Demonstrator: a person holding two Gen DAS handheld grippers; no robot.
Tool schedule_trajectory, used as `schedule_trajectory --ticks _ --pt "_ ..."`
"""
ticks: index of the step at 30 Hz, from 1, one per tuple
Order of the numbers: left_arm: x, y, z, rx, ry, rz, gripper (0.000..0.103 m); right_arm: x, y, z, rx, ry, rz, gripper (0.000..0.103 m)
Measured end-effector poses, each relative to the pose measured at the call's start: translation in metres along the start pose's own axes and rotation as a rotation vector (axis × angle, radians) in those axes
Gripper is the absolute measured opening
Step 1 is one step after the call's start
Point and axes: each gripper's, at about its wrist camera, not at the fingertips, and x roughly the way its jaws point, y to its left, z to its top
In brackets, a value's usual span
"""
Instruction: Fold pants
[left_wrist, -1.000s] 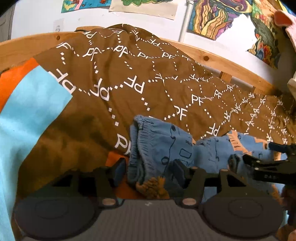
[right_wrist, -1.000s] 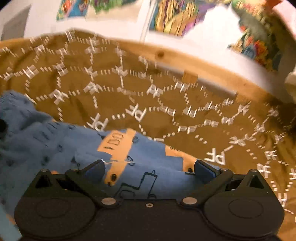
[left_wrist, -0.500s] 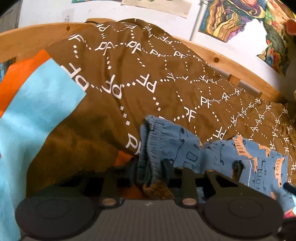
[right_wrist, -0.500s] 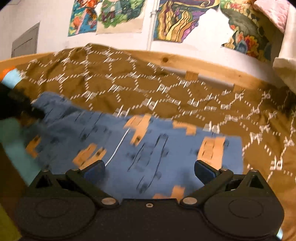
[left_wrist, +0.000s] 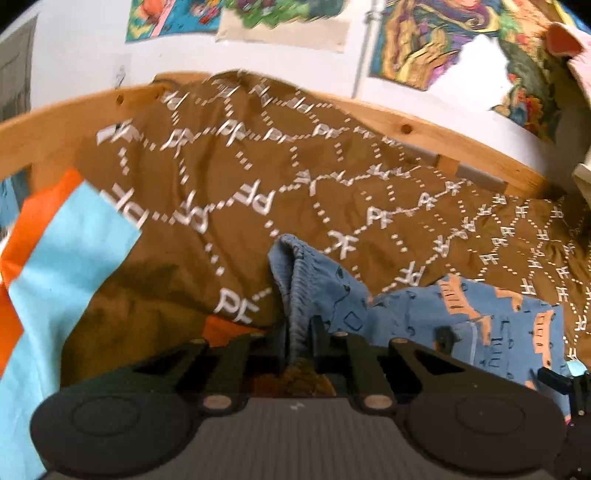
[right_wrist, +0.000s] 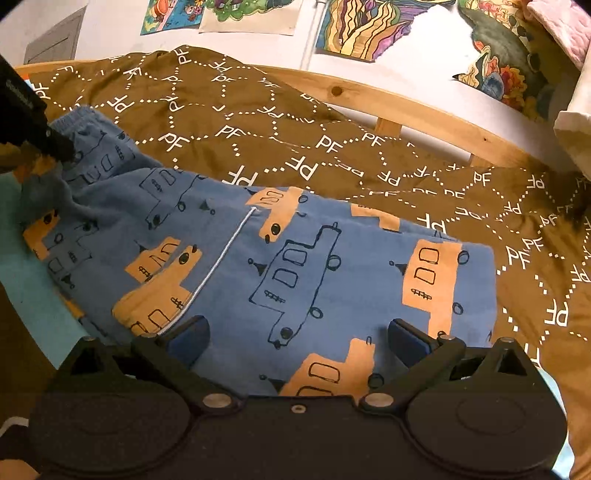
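Blue truck-print fleece pants (right_wrist: 295, 266) bunch at the waistband between the left gripper (left_wrist: 299, 339) fingers, pinched for folding, while the right gripper (right_wrist: 295, 332) fingers hover spread above the legs.

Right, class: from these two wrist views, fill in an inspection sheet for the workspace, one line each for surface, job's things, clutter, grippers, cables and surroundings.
Surface: brown bedspread with white PF lettering, on a bed with a wooden frame.
Job's things: blue pants printed with orange and outlined vehicles, lying mostly flat; a white drawstring runs across them.
Clutter: light blue and orange cloth at the left of the bedspread.
Grippers: left gripper shut on the pants' gathered waistband; right gripper open over the pants, holding nothing.
Cables: nothing seen.
Surroundings: white wall with colourful drawings; pink fabric at top right.
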Motion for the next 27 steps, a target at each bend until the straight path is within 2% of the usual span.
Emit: schedule_trajectory --ticks 6,10,15,17,21,24,27 --pt "-0.020 -0.033 0.011 0.085 -0.047 -0.059 0.013 -0.011 -0.005 0.000 0.025 -0.046 0.021 0.102" --pt "-0.031 -0.063 0.021 0.133 -0.066 -0.131 0.013 -0.025 -0.023 0.005 0.053 -0.092 0.053 0.102" --pt "-0.032 -0.119 0.022 0.239 -0.084 -0.251 0.013 -0.039 -0.061 0.005 -0.025 -0.079 0.091 0.102" --pt "-0.026 -0.144 0.018 0.290 -0.081 -0.294 0.013 -0.047 -0.082 0.006 -0.112 -0.069 0.105 0.102" --pt "-0.007 -0.195 0.001 0.391 -0.076 -0.382 0.013 -0.059 -0.124 0.006 -0.271 -0.010 0.087 0.102" --pt "0.015 -0.231 -0.021 0.489 -0.059 -0.440 0.014 -0.065 -0.159 0.007 -0.343 0.088 0.076 0.102" --pt "0.043 -0.260 -0.048 0.587 0.014 -0.464 0.025 -0.071 -0.186 0.014 -0.369 0.185 0.087 0.102"
